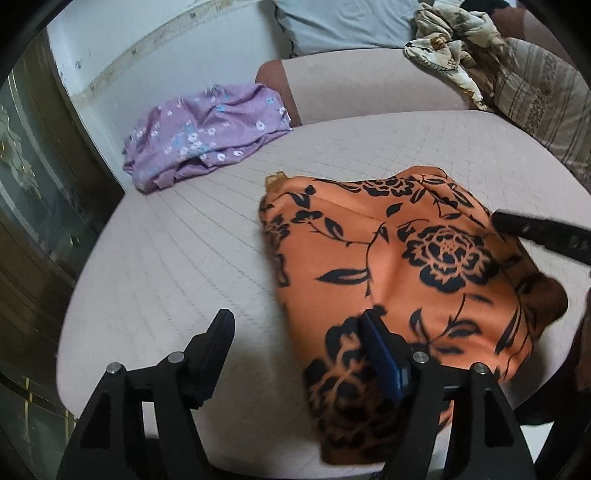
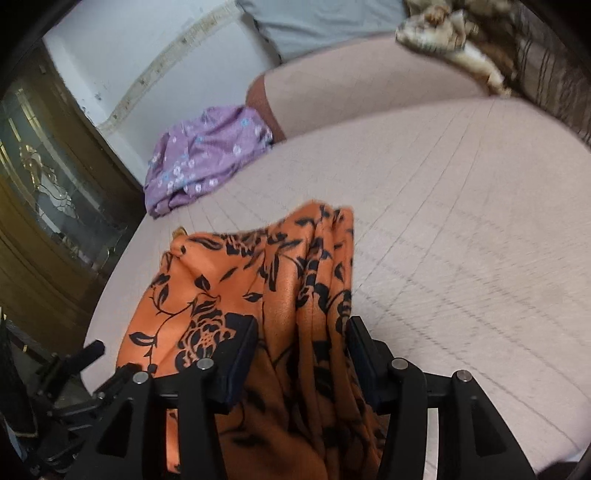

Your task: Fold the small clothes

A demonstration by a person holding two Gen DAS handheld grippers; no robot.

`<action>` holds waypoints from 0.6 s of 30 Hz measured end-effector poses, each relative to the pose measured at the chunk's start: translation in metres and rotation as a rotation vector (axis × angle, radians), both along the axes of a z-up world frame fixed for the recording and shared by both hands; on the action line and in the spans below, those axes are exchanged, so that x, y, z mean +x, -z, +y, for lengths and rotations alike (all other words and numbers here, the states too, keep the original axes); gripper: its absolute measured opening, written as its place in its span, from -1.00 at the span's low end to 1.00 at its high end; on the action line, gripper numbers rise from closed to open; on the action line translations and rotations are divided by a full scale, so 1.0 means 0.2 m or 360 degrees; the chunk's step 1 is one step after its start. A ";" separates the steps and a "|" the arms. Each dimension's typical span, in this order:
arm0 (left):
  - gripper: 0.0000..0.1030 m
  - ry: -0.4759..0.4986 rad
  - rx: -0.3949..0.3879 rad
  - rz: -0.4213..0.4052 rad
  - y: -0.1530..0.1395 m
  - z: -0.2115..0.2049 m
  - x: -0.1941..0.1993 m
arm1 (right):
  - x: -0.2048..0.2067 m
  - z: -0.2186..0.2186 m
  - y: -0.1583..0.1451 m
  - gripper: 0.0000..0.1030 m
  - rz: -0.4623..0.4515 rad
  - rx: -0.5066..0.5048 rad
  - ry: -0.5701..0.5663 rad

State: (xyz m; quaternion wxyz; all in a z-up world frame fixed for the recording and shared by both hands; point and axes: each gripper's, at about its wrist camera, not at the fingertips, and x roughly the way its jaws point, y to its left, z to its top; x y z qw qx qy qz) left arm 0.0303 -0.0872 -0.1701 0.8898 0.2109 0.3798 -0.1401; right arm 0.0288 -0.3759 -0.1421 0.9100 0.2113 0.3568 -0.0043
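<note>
While a pink quilted mattress (image 1: 192, 258) carries the orange floral garment (image 1: 388, 266) near its front edge, a purple floral garment (image 1: 207, 136) lies at its far left corner by a white wall (image 1: 122, 33). Left gripper (image 1: 295, 332) fingers spread apart, one over cloth. Only the right wrist view shows the right gripper (image 2: 303, 343) with a bunched fold between its partly spread fingers; I cannot tell whether they pinch it.

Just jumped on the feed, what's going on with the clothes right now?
A person with two handheld grippers is working on the orange garment with a black floral print, spread on the pale quilted cushion. The right gripper has a bunched fold of that fabric between its fingers, though whether it is clamped is unclear. The left gripper is open, one finger resting over the garment's near edge. A crumpled purple flowered garment lies apart at the back.
</note>
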 end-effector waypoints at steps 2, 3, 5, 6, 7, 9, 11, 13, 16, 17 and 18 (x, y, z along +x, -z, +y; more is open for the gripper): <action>0.41 -0.0007 -0.0007 -0.0003 0.00 0.03 -0.03 | -0.07 0.03 -0.05 0.02 -0.0084 -0.0084 0.0014; 0.41 -0.0014 -0.0009 -0.0006 -0.01 0.05 -0.04 | -0.10 0.04 -0.07 0.02 -0.0121 -0.0123 0.0018; 0.41 -0.0031 -0.0018 -0.0024 -0.01 0.07 -0.08 | -0.16 0.07 -0.11 0.01 -0.0178 -0.0188 0.0021; 0.42 -0.0037 -0.0023 -0.0035 0.00 0.08 -0.08 | -0.19 0.09 -0.11 0.01 -0.0185 -0.0213 -0.0001; 0.44 -0.0036 -0.0017 -0.0036 0.02 0.08 -0.08 | -0.18 0.12 -0.08 -0.05 -0.0138 -0.0236 -0.0048; 0.46 -0.0036 0.0028 -0.0031 0.06 0.07 -0.06 | -0.14 0.16 0.01 -0.13 0.0030 -0.0265 -0.0119; 0.55 -0.0037 0.0028 -0.0045 0.08 0.08 -0.05 | -0.08 0.17 0.13 -0.15 0.0234 -0.0206 -0.0156; 0.58 -0.0038 -0.0001 -0.0030 0.08 0.10 -0.01 | -0.10 0.15 0.13 -0.14 0.0231 -0.0081 -0.0100; 0.59 -0.0019 -0.0052 0.0018 0.07 0.13 0.03 | -0.14 0.09 0.15 -0.14 0.0268 0.0154 -0.0033; 0.59 -0.0012 -0.0054 0.0018 0.07 0.14 0.04 | -0.15 0.08 0.16 -0.14 0.0267 0.0187 -0.0024; 0.59 -0.0008 -0.0049 0.0012 0.07 0.14 0.05 | -0.17 0.08 0.16 -0.14 0.0268 0.0230 -0.0013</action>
